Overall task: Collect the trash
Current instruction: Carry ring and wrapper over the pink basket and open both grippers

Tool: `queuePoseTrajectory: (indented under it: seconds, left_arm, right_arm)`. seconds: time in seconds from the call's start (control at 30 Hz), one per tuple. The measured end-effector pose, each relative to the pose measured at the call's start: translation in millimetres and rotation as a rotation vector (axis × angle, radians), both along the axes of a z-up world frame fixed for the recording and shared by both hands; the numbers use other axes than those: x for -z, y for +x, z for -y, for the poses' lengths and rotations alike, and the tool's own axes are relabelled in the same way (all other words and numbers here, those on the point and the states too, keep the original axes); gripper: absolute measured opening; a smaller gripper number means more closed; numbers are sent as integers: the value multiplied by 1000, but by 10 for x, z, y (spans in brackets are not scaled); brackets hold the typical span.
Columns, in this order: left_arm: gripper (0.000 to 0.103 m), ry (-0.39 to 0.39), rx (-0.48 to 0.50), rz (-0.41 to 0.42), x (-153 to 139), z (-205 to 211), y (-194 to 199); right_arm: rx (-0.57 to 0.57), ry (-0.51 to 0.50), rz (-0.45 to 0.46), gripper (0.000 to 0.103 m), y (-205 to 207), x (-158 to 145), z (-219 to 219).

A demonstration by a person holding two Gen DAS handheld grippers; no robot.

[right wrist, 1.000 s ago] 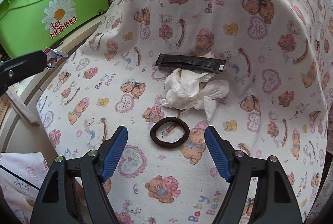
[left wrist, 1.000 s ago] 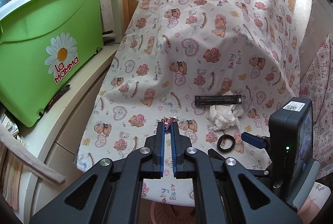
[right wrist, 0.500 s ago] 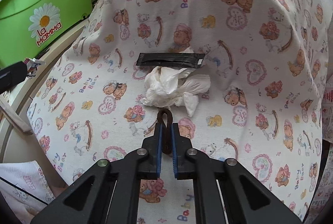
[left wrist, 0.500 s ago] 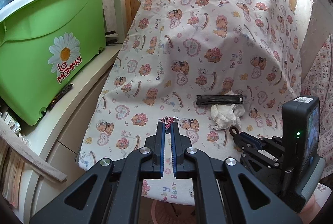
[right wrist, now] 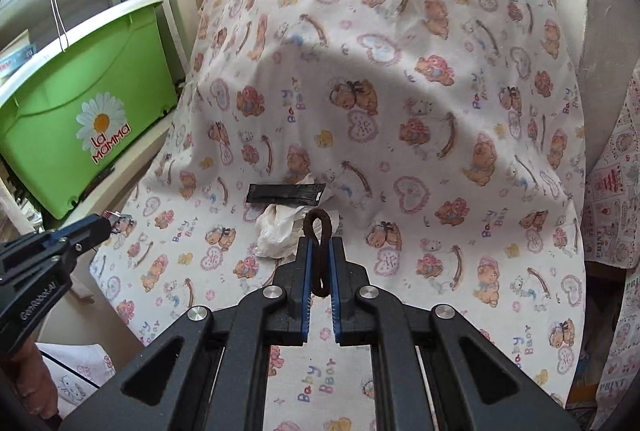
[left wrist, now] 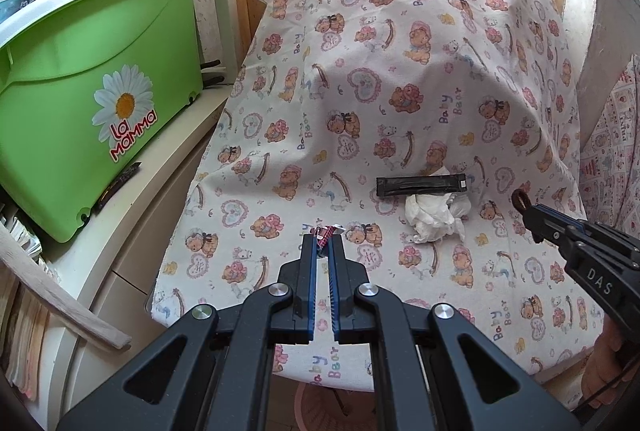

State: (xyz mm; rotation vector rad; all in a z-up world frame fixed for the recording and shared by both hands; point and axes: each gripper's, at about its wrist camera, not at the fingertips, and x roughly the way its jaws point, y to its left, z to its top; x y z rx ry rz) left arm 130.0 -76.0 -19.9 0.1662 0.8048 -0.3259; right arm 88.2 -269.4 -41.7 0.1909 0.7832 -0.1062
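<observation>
Since a moment ago the right gripper [right wrist: 319, 243] has lifted the brown hair tie [right wrist: 318, 231] off the teddy-bear cloth [left wrist: 400, 79]; its fingers [right wrist: 306, 271] are pinched on the loop, held above the cloth. The left gripper [left wrist: 323, 241] stays nearly closed on a small red-patterned scrap [left wrist: 325, 232]. Just beyond lie a crumpled white tissue [left wrist: 434, 215] and, touching its far side, a black sachet [left wrist: 420, 186]. Far left sits a green bin [left wrist: 80, 111].
</observation>
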Motion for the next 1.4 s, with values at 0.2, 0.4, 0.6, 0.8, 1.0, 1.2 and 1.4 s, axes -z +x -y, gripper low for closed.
queuePoseTrajectory:
  seconds: [0.2,0.4,0.6,0.8,1.0,1.2,1.4]
  left_arm:
    - [5,-32,19,-12,-67,-18,-104]
    - [5,-47,38,2,-254,-88,-353]
    - [5,-70,68,-42,-225,-182,-641]
    - [5,-90,58,-116,18,-294,-768]
    - [5,-73,91,-232,329,-181,-746]
    - [5,-36,105,-313,574,-143,-750]
    - [5,-8,72,-449,982,-189,-654]
  right_arm:
    - [-51,58,32,9,-214,-104,-46]
    - [-169,94,176,9,-722,-469,-265]
    - [-195,129,162,9,-1008,-442,-407]
    - [-188,134,87,9,-1162,-216,-579]
    - [-234,98,4,9,-1229,38,-851]
    - [-275,75,-90,9,-1245,296,-1030]
    - [-217,26,-195,9,-1157,659,-1065]
